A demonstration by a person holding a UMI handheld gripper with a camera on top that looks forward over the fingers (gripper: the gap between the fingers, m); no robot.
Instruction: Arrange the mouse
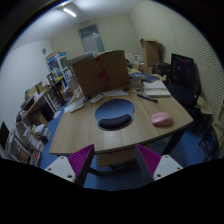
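A pink mouse [161, 119] lies on the wooden table [80, 128], to the right of a dark blue oval mouse pad [114, 114]. The pad has a raised wrist rest [115, 122] at its near edge. My gripper [112, 160] is held well back from the table, above the floor in front of its near edge. Its magenta fingertips [78, 159] stand wide apart with nothing between them. The mouse is beyond the fingers and off to the right.
A large cardboard box [100, 71] stands at the back of the table. Papers and books [154, 89] lie at the back right, by a dark monitor [183, 70]. A chair [206, 110] is at the right. Cluttered shelves [35, 105] stand at the left.
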